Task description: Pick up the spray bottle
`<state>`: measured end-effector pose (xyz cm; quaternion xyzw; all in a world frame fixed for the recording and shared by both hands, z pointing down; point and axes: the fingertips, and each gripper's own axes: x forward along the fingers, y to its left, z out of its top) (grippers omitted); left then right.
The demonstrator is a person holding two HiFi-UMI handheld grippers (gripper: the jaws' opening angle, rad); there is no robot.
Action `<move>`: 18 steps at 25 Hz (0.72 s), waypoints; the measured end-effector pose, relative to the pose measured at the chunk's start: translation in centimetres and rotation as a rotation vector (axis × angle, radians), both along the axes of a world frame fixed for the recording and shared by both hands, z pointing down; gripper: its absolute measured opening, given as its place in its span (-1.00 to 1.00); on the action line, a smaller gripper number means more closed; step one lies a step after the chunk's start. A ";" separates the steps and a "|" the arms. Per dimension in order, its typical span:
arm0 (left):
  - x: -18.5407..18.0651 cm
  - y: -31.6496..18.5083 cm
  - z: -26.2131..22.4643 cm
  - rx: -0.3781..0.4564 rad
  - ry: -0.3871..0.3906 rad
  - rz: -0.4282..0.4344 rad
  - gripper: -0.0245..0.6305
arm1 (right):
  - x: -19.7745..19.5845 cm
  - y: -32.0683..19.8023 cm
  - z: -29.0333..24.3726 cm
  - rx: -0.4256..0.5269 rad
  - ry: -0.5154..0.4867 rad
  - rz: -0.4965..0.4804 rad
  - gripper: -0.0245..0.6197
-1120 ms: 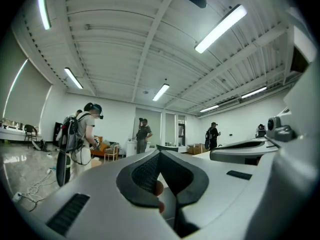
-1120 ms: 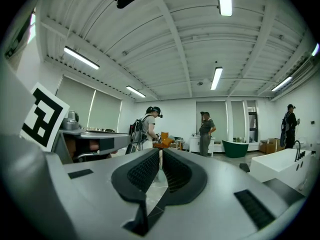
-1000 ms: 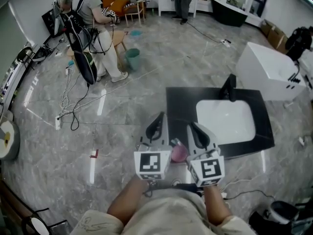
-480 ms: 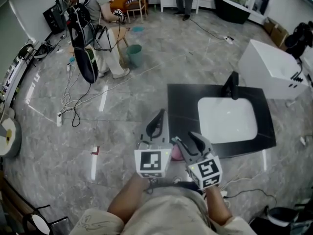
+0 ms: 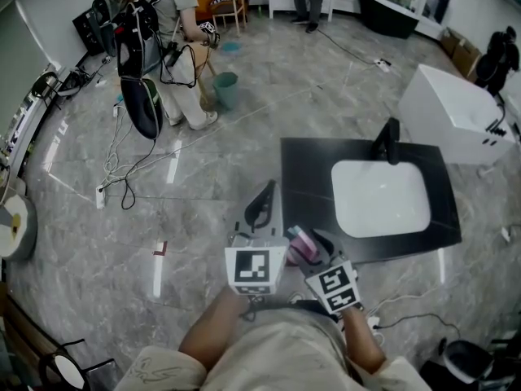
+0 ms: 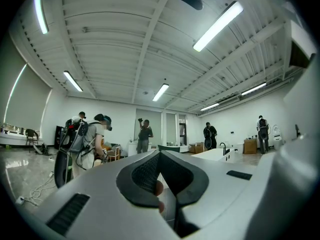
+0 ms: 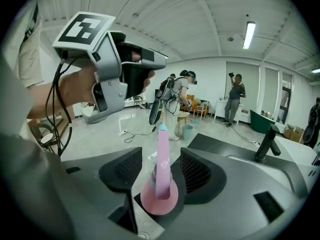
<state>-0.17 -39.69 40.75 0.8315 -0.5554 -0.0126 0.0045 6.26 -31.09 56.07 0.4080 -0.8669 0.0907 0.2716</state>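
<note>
A pink spray bottle stands upright at the near left corner of the black counter. In the right gripper view the bottle rises between the two dark pads, with a gap on each side. My right gripper tilts down over it, its jaws opening and not pressing on it. My left gripper is held level to the left of the bottle, its pads meeting at the tip with nothing between them.
The counter holds a white sink with a black faucet. A white tub stands at the right. A person with a backpack, a teal bucket and cables are on the marble floor at the far left.
My right gripper has sunk and tipped downward, and its jaws have spread around the pink bottle. The left gripper has kept still.
</note>
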 end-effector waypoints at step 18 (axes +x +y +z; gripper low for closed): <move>-0.1 0.1 0.7 -0.017 0.008 0.003 -0.92 | 0.6 0.5 3.1 -0.051 0.045 0.024 -0.44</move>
